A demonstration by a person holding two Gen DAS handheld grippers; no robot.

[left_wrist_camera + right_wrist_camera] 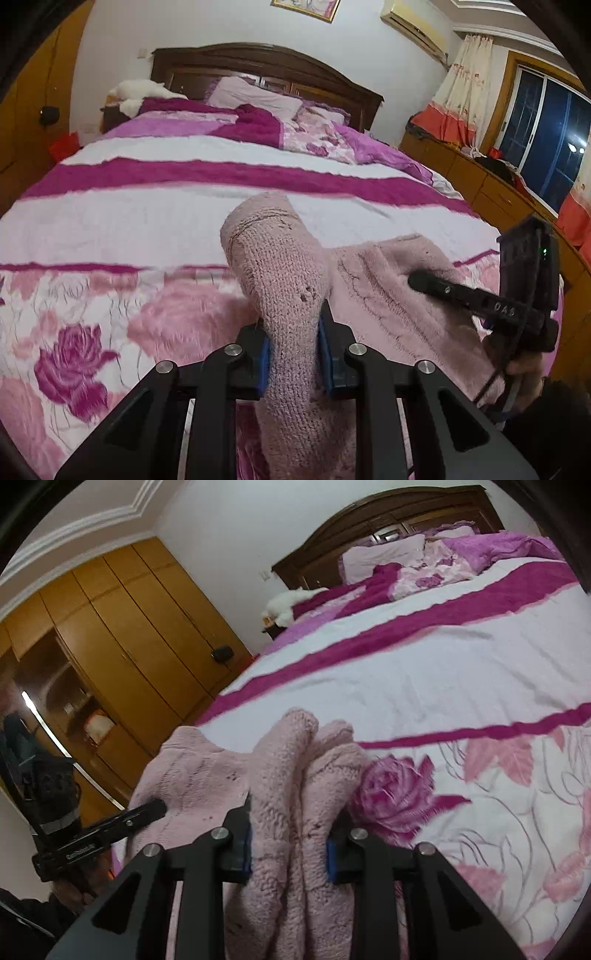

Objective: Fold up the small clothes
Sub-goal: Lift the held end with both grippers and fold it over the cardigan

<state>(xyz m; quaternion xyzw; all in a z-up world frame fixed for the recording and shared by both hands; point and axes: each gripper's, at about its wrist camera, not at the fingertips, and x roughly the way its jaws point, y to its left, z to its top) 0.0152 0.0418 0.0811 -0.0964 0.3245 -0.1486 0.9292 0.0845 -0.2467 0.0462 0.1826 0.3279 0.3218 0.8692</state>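
Two claws lift a pink knitted garment over the floral bedspread: left claw clamped on a bunched end, right claw clamped on thick folds, at 3 o'clock of the left. An uneven pull could likely slip the knit loose.

Bed, floral quilt, pillows

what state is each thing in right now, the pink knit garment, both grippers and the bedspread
pink knit garment: bunched, lifted at two spots, rest draped on the bed
left gripper: jaws shut on a garment fold
right gripper: jaws shut on a thicker bunch
bedspread: spread flat over the bed
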